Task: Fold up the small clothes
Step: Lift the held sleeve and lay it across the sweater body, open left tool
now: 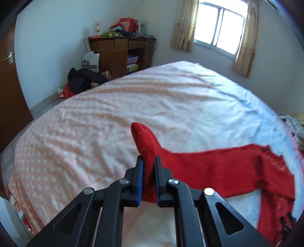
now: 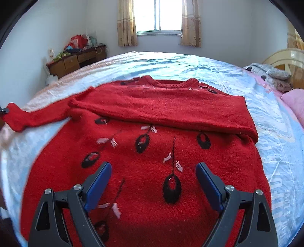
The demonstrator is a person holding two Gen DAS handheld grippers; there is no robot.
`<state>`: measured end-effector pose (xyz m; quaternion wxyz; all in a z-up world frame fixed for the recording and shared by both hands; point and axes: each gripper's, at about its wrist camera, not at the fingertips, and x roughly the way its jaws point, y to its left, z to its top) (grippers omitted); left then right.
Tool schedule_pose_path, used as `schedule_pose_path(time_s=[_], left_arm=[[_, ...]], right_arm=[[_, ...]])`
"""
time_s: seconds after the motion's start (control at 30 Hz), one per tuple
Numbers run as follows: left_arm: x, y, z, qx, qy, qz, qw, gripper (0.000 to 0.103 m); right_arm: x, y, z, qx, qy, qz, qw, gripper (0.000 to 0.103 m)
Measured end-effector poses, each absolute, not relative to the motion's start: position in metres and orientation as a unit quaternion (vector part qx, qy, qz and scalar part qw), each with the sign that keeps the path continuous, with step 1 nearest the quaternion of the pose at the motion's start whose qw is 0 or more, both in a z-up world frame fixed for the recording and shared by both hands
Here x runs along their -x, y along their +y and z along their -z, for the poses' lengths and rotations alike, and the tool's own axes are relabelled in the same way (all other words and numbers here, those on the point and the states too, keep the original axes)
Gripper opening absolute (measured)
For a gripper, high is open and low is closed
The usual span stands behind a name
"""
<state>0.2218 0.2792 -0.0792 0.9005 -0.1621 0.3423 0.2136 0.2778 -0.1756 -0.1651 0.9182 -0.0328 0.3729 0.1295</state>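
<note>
Cuff of the red sweater's sleeve (image 1: 146, 152) sits clamped between my left fingers (image 1: 149, 178), pads pressed tight on the knit, its rounded end poking up past the tips. My right fingers (image 2: 153, 182) stand spread wide over the sweater's front (image 2: 152, 171), gripping nothing; whether they touch the wool I cannot tell.

The sweater lies face up on the bed (image 1: 95, 114), patterned with black ovals. One sleeve is already folded across the chest (image 2: 161, 112); the other, mine, stretches off to the side.

My worry: the grip is only on the cuff tip. If I carry the sleeve across too fast, the loose knit could slide out, or the sleeve could twist and land bunched. With nothing pinning the body, a hard pull could also drag the whole sweater sideways and undo the folded sleeve.

The left view gives me the pinch up close, but only an edge of the body. The right view shows the whole front, the neckline (image 2: 167, 83) and the folded sleeve, with the held cuff (image 2: 13, 115) far off at the frame's edge. Beyond, a desk (image 1: 121, 53) and a window (image 2: 158, 15).
</note>
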Motion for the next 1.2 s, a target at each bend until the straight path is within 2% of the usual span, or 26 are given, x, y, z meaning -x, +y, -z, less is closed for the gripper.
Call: schedule_pose_path(time_s=[0.13,0.3,0.8,1.2], left_arm=[[-0.228,0.261,0.045,0.166,0.315,-0.187,0.916,0.011],[-0.246,0.239,0.010,0.172,0.293,-0.162,0.926,0.011],[-0.308,0.115,-0.076,0.130,0.240,-0.063,0.960,0.011],[-0.356,0.000,-0.081,0.078,0.241,-0.008,0.967,0.011]], right_arm=[[-0.272,-0.187,0.138,0.008,0.351,-0.130,0.927,0.090],[-0.270,-0.206,0.122,-0.013,0.367,-0.123,0.922,0.090],[-0.243,-0.273,0.145,-0.044,0.381,-0.079,0.920,0.090],[-0.238,-0.305,0.151,-0.087,0.370,-0.046,0.924,0.090]])
